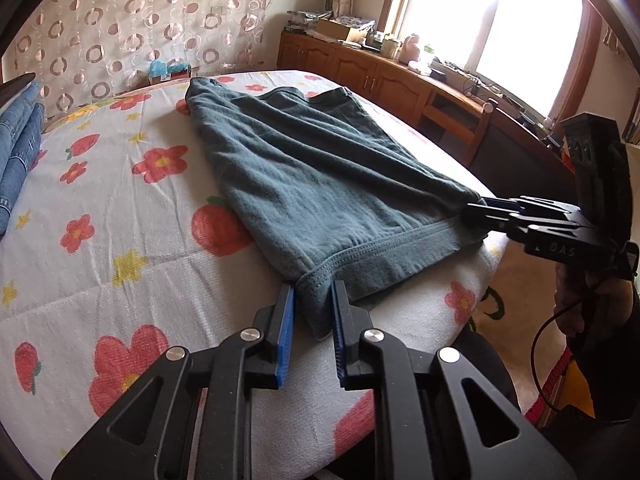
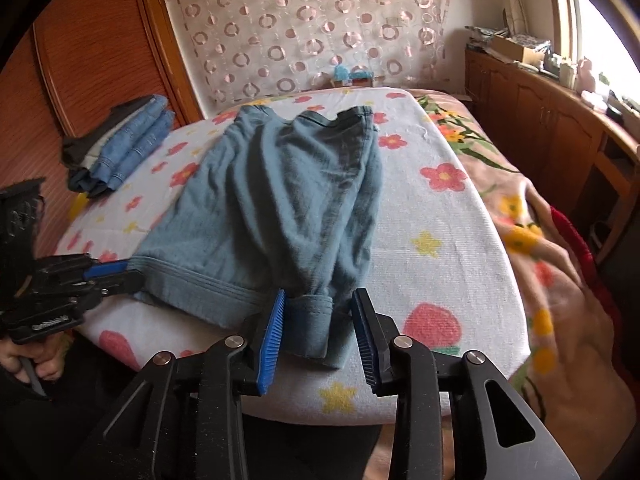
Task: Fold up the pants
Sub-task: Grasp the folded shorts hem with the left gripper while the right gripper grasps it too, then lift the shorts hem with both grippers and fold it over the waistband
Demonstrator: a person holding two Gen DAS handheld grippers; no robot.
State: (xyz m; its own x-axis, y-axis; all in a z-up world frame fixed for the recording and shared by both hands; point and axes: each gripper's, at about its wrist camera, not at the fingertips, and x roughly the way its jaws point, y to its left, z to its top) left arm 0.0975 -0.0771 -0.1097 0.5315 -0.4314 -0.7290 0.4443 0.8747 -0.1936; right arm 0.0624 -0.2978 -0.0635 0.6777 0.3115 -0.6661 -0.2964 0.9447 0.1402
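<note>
One pair of teal-grey pants (image 1: 312,168) lies flat on my flowered bed cover (image 1: 120,208), its near hem at the bed's edge. My left gripper (image 1: 313,308) pinches one hem corner between its blue pads. My right gripper (image 2: 320,320) stands spread around the other corner, pads clear of the cloth. Soft, light and limp knit, I judge; it will sag, so the thick stitched hem is the place to grab. Folded jeans (image 2: 132,140) sit well apart.

Folded jeans (image 1: 18,148) cut off left.
</note>
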